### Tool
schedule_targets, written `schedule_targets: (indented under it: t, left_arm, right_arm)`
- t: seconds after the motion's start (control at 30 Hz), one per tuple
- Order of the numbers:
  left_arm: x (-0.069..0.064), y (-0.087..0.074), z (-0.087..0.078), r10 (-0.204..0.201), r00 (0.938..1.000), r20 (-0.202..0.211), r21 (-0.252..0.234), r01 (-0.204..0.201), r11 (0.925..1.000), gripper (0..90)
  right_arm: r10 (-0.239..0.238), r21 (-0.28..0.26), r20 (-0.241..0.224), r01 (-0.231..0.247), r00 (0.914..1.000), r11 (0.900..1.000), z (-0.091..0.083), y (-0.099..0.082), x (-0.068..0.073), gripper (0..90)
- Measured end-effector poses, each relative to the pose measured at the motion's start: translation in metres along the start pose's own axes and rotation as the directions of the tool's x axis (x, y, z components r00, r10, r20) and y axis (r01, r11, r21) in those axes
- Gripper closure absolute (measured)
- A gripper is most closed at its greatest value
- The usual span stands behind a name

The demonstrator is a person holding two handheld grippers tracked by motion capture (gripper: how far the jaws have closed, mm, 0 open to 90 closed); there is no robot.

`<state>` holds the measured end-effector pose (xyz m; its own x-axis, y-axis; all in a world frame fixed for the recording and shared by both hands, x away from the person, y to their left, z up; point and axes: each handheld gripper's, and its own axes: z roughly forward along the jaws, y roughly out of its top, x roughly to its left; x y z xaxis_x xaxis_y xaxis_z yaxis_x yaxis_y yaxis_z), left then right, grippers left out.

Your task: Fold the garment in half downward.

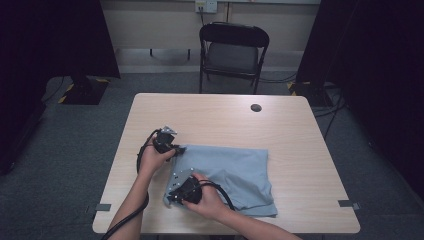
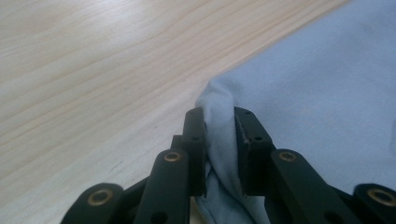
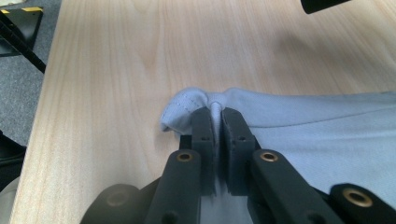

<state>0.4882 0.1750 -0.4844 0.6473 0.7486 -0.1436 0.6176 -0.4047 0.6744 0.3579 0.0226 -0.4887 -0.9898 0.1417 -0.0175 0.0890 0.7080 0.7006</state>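
Note:
A light blue cloth (image 1: 240, 172) lies folded flat on the near half of the wooden table (image 1: 215, 115). My left gripper (image 1: 175, 148) is at the cloth's far left corner, held by the left hand. In the left gripper view, my left gripper (image 2: 219, 123) is shut on a raised fold of the cloth (image 2: 322, 88). My right gripper (image 1: 172, 196) is at the cloth's near left corner. In the right gripper view, my right gripper (image 3: 218, 117) pinches a thin ridge of the cloth (image 3: 327, 130), with the stitched hem (image 3: 184, 105) bunched just beyond the jaws.
A black folding chair (image 1: 234, 50) stands behind the table's far edge. A small dark round mark (image 1: 256, 107) sits on the tabletop at the far right. Grey tape strips (image 1: 102, 207) mark the table's near corners. Dark curtains hang at both sides.

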Motion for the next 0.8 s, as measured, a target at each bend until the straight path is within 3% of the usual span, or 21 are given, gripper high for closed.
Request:
schedule_targets:
  t: [0.3, 0.8]
  left_arm:
    - [0.003, 0.007, -0.017, -0.029, 0.9995, -0.009, 0.038, 0.029, 0.9988, 76.8]
    - [-0.004, 0.031, -0.053, -0.009, 0.9978, -0.066, 0.069, 0.013, 0.9975, 77.0]
  right_arm:
    - [0.014, -0.061, -0.029, -0.016, 0.9995, 0.9980, -0.009, 0.006, 0.002, 86.3]
    - [0.023, -0.158, -0.047, -0.030, 0.9986, 0.9870, -0.037, 0.023, 0.004, 86.4]
